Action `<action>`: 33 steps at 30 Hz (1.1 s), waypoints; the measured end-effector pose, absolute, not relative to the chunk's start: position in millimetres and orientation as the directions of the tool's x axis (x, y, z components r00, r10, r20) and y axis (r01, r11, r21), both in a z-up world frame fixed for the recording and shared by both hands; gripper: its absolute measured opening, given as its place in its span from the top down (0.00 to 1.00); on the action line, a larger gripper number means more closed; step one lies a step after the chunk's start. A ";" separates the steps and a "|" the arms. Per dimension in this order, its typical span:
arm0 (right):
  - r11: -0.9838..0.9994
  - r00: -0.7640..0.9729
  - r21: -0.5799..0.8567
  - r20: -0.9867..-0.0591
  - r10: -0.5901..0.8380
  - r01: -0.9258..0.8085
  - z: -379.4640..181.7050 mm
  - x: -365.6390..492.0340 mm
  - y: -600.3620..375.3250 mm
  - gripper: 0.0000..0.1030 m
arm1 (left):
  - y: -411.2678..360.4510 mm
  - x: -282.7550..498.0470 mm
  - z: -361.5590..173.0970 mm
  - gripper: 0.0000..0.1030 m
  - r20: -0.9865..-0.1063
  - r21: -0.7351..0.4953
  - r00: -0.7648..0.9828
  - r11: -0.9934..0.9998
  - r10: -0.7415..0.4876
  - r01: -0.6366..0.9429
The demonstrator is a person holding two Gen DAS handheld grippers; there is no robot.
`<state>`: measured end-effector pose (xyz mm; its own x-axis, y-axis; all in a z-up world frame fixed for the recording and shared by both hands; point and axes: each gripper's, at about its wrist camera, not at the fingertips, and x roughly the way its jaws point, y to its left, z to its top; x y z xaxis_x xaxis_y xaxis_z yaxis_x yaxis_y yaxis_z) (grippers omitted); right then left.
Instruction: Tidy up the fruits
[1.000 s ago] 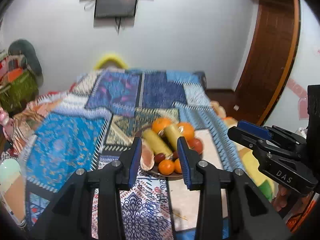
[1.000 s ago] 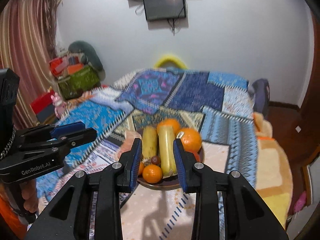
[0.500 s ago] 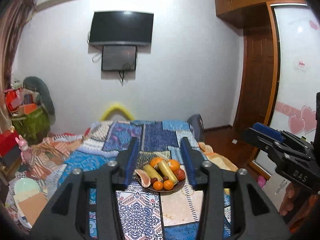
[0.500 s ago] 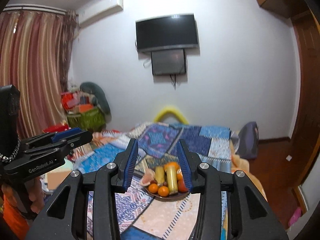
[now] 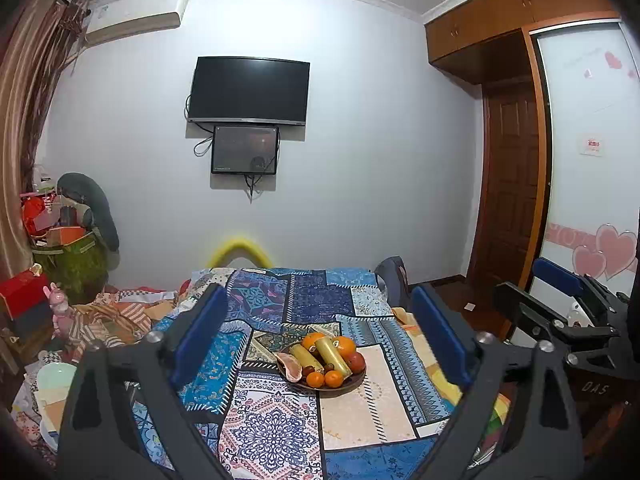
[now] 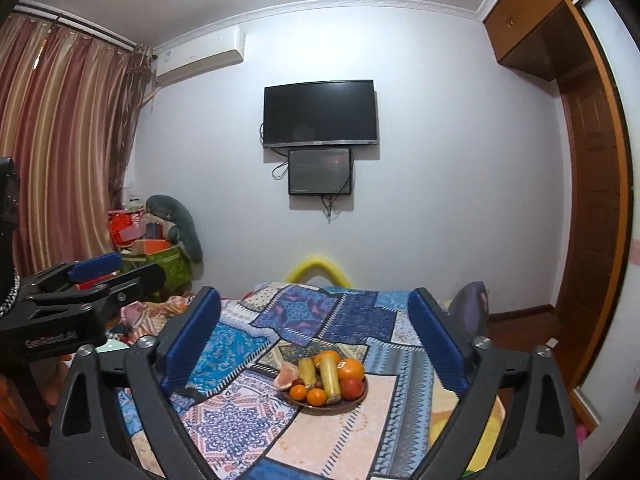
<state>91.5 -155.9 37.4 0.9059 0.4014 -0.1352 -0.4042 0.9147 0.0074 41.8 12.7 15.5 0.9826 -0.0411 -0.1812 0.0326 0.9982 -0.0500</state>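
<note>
A brown plate (image 5: 352, 383) of fruit sits on the patchwork bed cover: two bananas (image 5: 332, 354), oranges (image 5: 345, 345), small tangerines (image 5: 325, 379), a red fruit (image 5: 355, 361), dark small fruits and a pink grapefruit wedge (image 5: 290, 365). The same plate (image 6: 348, 403) shows in the right wrist view. My left gripper (image 5: 320, 332) is open, empty and held well back from the plate. My right gripper (image 6: 316, 330) is open, empty and also far back. The right gripper appears at the right edge of the left view (image 5: 568, 312).
The bed (image 5: 280, 420) with its blue patterned cover fills the foreground. A TV (image 5: 249, 91) hangs on the far wall. Cluttered boxes and a green bag (image 5: 68, 256) stand at left, a wooden door (image 5: 508, 184) at right.
Both grippers have pulled back and risen away from the plate, and their jaws have opened wide. The fruit on the plate has not moved.
</note>
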 end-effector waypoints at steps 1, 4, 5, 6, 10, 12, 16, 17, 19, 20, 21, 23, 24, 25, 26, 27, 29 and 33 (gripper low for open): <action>0.916 0.908 0.011 -0.133 0.398 -0.400 37.1 92.3 -156.0 0.02 | 12.0 42.2 15.2 0.03 -0.178 -0.048 0.983 0.998 -0.035 0.027; 0.918 0.909 0.017 -0.131 0.395 -0.396 37.5 86.9 -159.1 0.00 | 11.0 37.7 14.8 0.01 -0.172 -0.041 0.985 0.999 -0.027 0.020; 0.918 0.909 0.019 -0.133 0.396 -0.397 37.8 88.6 -158.8 0.00 | 10.9 37.6 14.5 0.00 -0.173 -0.039 0.985 0.999 -0.025 0.018; 0.917 0.908 0.020 -0.132 0.397 -0.398 36.7 85.5 -160.4 0.00 | 10.9 37.5 13.9 0.00 -0.172 -0.040 0.985 0.999 -0.023 0.017; 0.919 0.910 0.018 -0.132 0.393 -0.394 33.1 79.8 -164.1 0.00 | 9.3 32.5 13.0 0.00 -0.174 -0.039 0.984 0.999 -0.023 0.016; 0.919 0.910 0.017 -0.131 0.393 -0.394 33.3 79.3 -164.6 0.00 | 8.7 33.8 12.7 0.00 -0.176 -0.039 0.984 0.999 -0.022 0.016; 0.919 0.911 0.020 -0.131 0.392 -0.393 33.6 79.6 -164.5 0.00 | 6.0 33.1 13.1 0.00 -0.172 -0.034 0.985 0.999 -0.021 0.015; 0.919 0.911 0.020 -0.129 0.392 -0.393 34.0 78.6 -165.4 0.00 | 5.5 32.9 12.9 0.00 -0.170 -0.031 0.985 0.999 -0.021 0.016; 0.920 0.912 0.023 -0.128 0.390 -0.391 34.6 78.1 -166.5 0.00 | 4.6 32.5 12.4 0.00 -0.168 -0.028 0.986 0.999 -0.020 0.015; 0.920 0.912 0.024 -0.128 0.390 -0.390 34.0 76.9 -167.1 0.00 | 4.3 32.4 12.2 0.00 -0.167 -0.027 0.986 1.000 -0.020 0.016; 0.921 0.912 0.025 -0.127 0.389 -0.389 33.9 76.3 -167.7 0.00 | 2.7 31.6 12.1 0.00 -0.167 -0.026 0.986 1.000 -0.020 0.015; 0.922 0.913 0.026 -0.126 0.388 -0.387 34.6 76.1 -168.8 0.00 | 2.3 31.5 11.9 0.00 -0.168 -0.028 0.986 0.999 -0.020 0.016; 0.922 0.913 0.027 -0.126 0.387 -0.387 35.0 75.6 -169.2 0.00 | 1.9 31.4 11.9 0.00 -0.168 -0.027 0.986 0.999 -0.021 0.017; 0.922 0.913 0.029 -0.125 0.388 -0.387 34.7 75.7 -170.1 0.00 | 1.6 31.5 11.7 0.00 -0.169 -0.027 0.985 0.999 -0.021 0.017; 0.921 0.913 0.029 -0.124 0.388 -0.387 35.3 75.3 -170.4 0.00 | 1.2 31.4 11.6 0.00 -0.168 -0.027 0.986 1.000 -0.021 0.017; 0.922 0.914 0.030 -0.123 0.387 -0.387 35.6 74.9 -170.6 0.00 | 1.2 31.5 11.7 0.00 -0.169 -0.027 0.985 1.000 -0.020 0.016; 0.922 0.914 0.031 -0.121 0.386 -0.386 36.1 74.7 -171.2 0.00 | 0.2 30.7 11.5 0.00 -0.170 -0.024 0.985 1.000 -0.021 0.018; 0.922 0.914 0.040 -0.121 0.387 -0.385 37.3 75.1 -173.1 0.00 | -1.8 29.5 11.4 0.00 -0.169 -0.019 0.985 1.000 -0.023 0.020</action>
<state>75.1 -173.1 37.3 0.9143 0.3867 -0.1210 -0.3847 0.9222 0.0398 29.5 -1.8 11.4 0.9853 -0.0233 -0.1692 0.0203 0.9996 -0.0191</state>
